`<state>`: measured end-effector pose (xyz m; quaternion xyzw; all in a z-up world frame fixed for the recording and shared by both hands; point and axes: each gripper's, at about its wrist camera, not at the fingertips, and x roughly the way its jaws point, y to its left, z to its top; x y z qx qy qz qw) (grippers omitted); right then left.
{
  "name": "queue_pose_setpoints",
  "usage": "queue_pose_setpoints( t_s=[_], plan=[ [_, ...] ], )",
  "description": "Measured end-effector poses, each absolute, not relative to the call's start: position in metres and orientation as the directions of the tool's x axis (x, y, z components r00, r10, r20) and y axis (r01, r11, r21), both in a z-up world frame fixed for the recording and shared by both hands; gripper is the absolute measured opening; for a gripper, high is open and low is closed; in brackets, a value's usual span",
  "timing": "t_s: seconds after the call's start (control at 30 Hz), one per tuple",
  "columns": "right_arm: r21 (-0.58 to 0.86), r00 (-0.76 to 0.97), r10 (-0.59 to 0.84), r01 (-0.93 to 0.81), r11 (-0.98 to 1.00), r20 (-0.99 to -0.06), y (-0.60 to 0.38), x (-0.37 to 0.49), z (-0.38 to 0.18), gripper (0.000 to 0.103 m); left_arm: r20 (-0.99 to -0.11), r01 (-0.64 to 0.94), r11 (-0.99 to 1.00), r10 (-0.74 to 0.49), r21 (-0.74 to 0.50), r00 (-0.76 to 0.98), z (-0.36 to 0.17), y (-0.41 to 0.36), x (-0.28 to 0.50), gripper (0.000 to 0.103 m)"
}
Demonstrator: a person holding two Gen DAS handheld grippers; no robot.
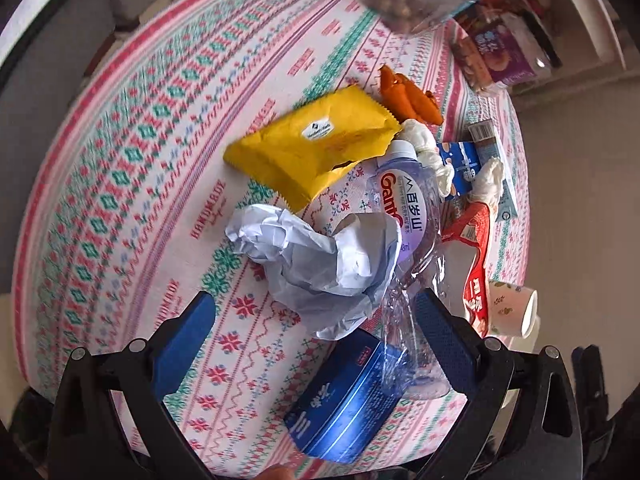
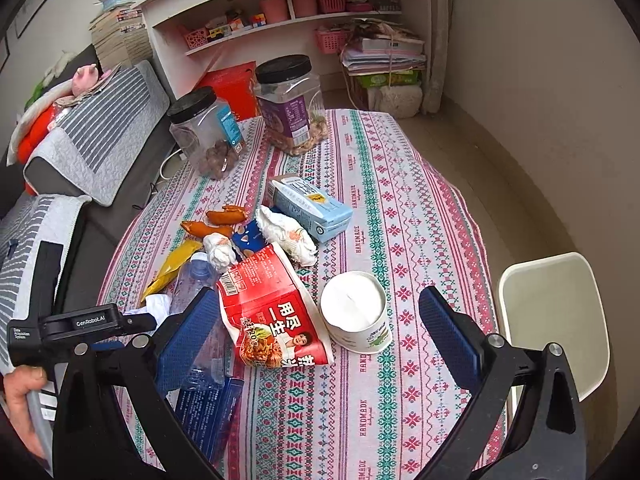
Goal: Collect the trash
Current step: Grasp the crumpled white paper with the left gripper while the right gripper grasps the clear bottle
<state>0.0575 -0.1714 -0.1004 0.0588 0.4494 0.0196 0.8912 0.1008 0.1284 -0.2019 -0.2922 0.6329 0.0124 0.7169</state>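
Trash lies scattered on a patterned tablecloth. In the left wrist view a crumpled white paper [image 1: 316, 264] sits just ahead of my open left gripper [image 1: 316, 316], with a clear plastic bottle [image 1: 408, 216] beside the right finger, a yellow wrapper [image 1: 316, 148] beyond and a blue box [image 1: 344, 400] between the fingers, lower down. My right gripper [image 2: 316, 320] is open above a red noodle packet [image 2: 272, 312] and a white paper cup [image 2: 356, 312]. Orange peels [image 2: 218, 220], wadded tissues [image 2: 286, 234] and a pale blue carton [image 2: 312, 208] lie farther back.
Two clear jars with black lids [image 2: 208, 136] [image 2: 290, 104] stand at the table's far end. A sofa with grey cushions [image 2: 100, 132] runs along the left, shelves [image 2: 280, 4] stand behind, and a white chair [image 2: 556, 312] sits at the right edge. A hand [image 2: 20, 396] holds the left gripper.
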Motion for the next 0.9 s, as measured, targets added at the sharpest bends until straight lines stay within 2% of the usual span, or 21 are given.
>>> queue_pose_setpoints(
  t_s=[0.1, 0.17, 0.2, 0.23, 0.37, 0.47, 0.57, 0.7, 0.9],
  plan=[
    [0.126, 0.57, 0.092, 0.02, 0.992, -0.817, -0.169, 0.063, -0.109, 0.096, -0.892, -0.448, 0.771, -0.396, -0.452, 0.218, -0.213, 0.132, 0.105, 0.095],
    [0.126, 0.557, 0.096, 0.017, 0.992, -0.825, -0.167, 0.066, -0.113, 0.096, -0.881, -0.47, 0.746, -0.417, -0.472, 0.223, -0.219, 0.131, 0.106, 0.089],
    [0.125, 0.553, 0.095, 0.017, 0.992, -0.828, -0.166, 0.068, -0.116, 0.096, -0.873, -0.475, 0.734, -0.433, -0.485, 0.222, -0.221, 0.13, 0.107, 0.082],
    [0.124, 0.549, 0.094, 0.019, 0.992, -0.831, -0.166, 0.068, -0.117, 0.096, -0.867, -0.474, 0.728, -0.447, -0.495, 0.219, -0.222, 0.129, 0.107, 0.071],
    [0.137, 0.526, 0.118, -0.002, 0.991, -0.842, -0.16, 0.072, -0.121, 0.096, -0.873, -0.424, 0.763, -0.428, -0.488, 0.234, -0.209, 0.126, 0.101, 0.056],
    [0.152, 0.515, 0.139, -0.017, 0.988, -0.846, -0.155, 0.075, -0.123, 0.096, -0.862, -0.349, 0.79, -0.437, -0.505, 0.258, -0.189, 0.124, 0.089, 0.039],
    [0.161, 0.509, 0.155, -0.032, 0.986, -0.847, -0.149, 0.078, -0.126, 0.096, -0.848, -0.266, 0.815, -0.438, -0.515, 0.299, -0.166, 0.123, 0.071, 0.039],
    [0.172, 0.495, 0.189, -0.08, 0.982, -0.848, -0.129, 0.082, -0.131, 0.096, -0.852, -0.178, 0.88, -0.346, -0.44, 0.392, -0.136, 0.124, 0.061, 0.039],
    [0.124, 0.441, 0.211, -0.219, 0.968, -0.872, -0.072, 0.093, -0.147, 0.096, -0.843, -0.209, 0.895, -0.26, -0.393, 0.472, -0.119, 0.159, 0.056, 0.039]
  ],
)
